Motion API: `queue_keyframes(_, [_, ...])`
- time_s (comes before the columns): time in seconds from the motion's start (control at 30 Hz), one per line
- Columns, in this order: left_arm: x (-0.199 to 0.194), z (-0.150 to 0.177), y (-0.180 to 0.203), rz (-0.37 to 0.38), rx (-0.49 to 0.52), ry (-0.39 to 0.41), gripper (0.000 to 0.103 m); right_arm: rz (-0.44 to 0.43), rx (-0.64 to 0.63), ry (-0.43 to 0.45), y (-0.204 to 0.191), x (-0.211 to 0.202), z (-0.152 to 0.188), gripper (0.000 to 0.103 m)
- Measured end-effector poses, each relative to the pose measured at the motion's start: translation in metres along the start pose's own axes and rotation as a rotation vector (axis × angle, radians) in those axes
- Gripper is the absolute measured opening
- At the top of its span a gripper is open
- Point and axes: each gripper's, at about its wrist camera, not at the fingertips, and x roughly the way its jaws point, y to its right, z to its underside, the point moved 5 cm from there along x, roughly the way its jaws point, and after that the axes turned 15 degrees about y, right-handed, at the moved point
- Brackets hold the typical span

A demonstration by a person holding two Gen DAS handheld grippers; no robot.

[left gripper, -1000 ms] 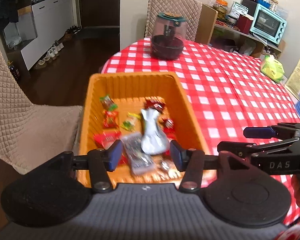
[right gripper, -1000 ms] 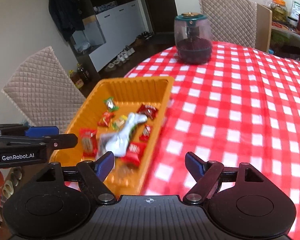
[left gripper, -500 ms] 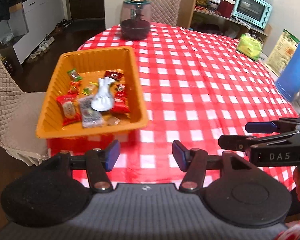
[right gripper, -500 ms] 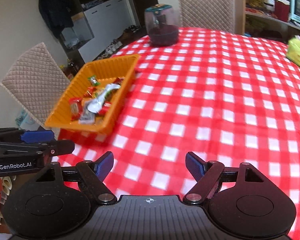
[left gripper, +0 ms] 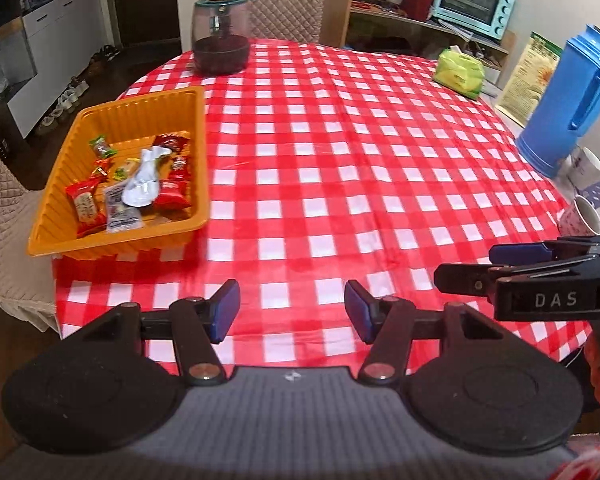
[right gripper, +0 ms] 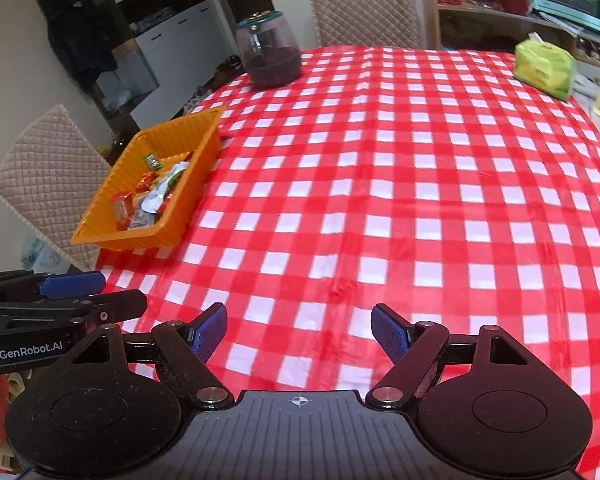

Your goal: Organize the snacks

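Left tongs (left gripper: 292, 312): jaws apart, having just widened, nothing between them. Right tongs (right gripper: 299, 334): jaws wide, empty. Both over the red-and-white checked desk (left gripper: 340, 184). Ribbed orange plastic tray (left gripper: 80, 236) at the desk's left edge holds the wrapped snack packets (left gripper: 140, 184).

Checked desk (left gripper: 340, 184): broad bare centre, open to passage. Obstacles at the margins: orange tray (left gripper: 140, 114) left, dark jar (left gripper: 220, 36) far, blue flask (left gripper: 572, 100) and mugs (left gripper: 584, 216) right.
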Motion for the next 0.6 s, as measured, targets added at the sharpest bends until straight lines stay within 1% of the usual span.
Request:
queue_keyframes(0.33, [-0.001, 0.000, 0.027, 0.025, 0.036, 0.004, 0.055, 0.012, 0.018, 0.003, 0.016, -0.013, 0.006, 0.079])
queue_keyframes(0.6, [-0.001, 0.001, 0.032, 0.035, 0.046, 0.004, 0.055, 0.027, 0.032, 0.005, 0.022, -0.020, 0.010, 0.079])
